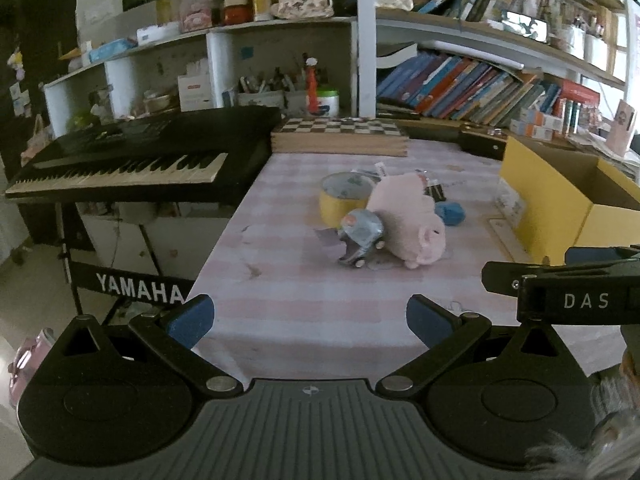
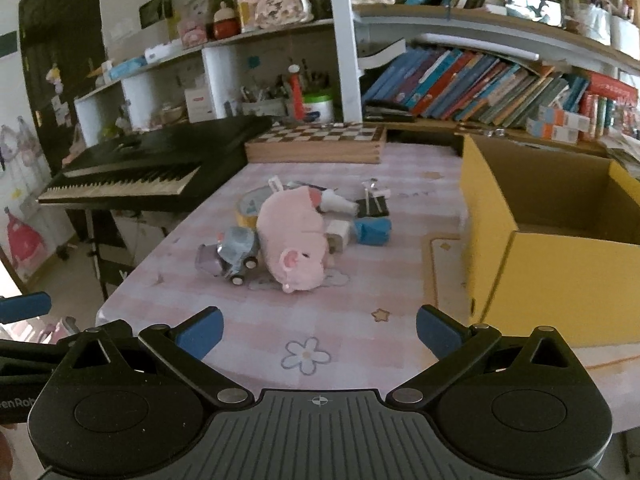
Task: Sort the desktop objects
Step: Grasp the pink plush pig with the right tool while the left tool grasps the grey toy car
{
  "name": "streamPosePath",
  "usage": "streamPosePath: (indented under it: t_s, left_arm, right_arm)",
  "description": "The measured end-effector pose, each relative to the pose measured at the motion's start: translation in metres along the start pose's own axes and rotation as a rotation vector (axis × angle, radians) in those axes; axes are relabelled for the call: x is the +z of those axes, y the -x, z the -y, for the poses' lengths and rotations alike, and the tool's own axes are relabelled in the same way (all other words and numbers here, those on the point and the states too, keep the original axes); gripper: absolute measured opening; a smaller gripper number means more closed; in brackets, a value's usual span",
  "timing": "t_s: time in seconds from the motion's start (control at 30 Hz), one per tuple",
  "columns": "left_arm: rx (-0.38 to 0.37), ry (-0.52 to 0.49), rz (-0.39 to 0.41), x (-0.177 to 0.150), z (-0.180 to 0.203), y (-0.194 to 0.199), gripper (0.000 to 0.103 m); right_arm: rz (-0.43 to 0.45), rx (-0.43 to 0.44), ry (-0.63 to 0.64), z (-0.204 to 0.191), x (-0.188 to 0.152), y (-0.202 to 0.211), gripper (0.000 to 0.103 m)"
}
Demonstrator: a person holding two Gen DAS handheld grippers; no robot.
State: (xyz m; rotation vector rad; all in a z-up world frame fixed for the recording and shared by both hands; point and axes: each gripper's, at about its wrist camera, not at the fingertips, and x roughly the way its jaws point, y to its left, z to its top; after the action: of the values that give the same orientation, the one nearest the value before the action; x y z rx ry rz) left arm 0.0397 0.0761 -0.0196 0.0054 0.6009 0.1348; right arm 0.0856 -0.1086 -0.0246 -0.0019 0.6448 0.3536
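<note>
Two low wrist views side by side, facing forward over pink checked tablecloth (image 1: 288, 288), sharing central pink plush pig (image 2: 294, 240), open yellow cardboard box (image 2: 532, 264) at right

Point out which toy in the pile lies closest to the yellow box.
The blue block: it sits on the pile's box-facing edge, while the pink plush pig, toy car and tape roll lie farther from the yellow box.

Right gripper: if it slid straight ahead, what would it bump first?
Probably the pink plush pig. The right gripper is open and empty, pointing over bare tablecloth toward it, though depth is hard to judge.
</note>
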Motion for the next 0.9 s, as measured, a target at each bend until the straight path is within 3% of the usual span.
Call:
streamPosePath:
  t_s: [0.43,0.67,0.9]
  left_arm:
    - [-0.064,0.007,-0.029,0.023,-0.021,-0.059,0.103]
    - [-0.101,-0.097,-0.058,0.034,-0.018,-0.096,0.1]
    - [-0.21,-0.23,-0.044,0.042,-0.004,-0.124,0.089]
  right_arm:
    - [-0.024,0.049,0.015,-0.008,0.032,-0.06,0.1]
    - [-0.061,0.053,0.015,-0.007,0.052,-0.097,0.09]
    - [-0.138,0.081,0.03,-0.008,0.064,-0.128,0.074]
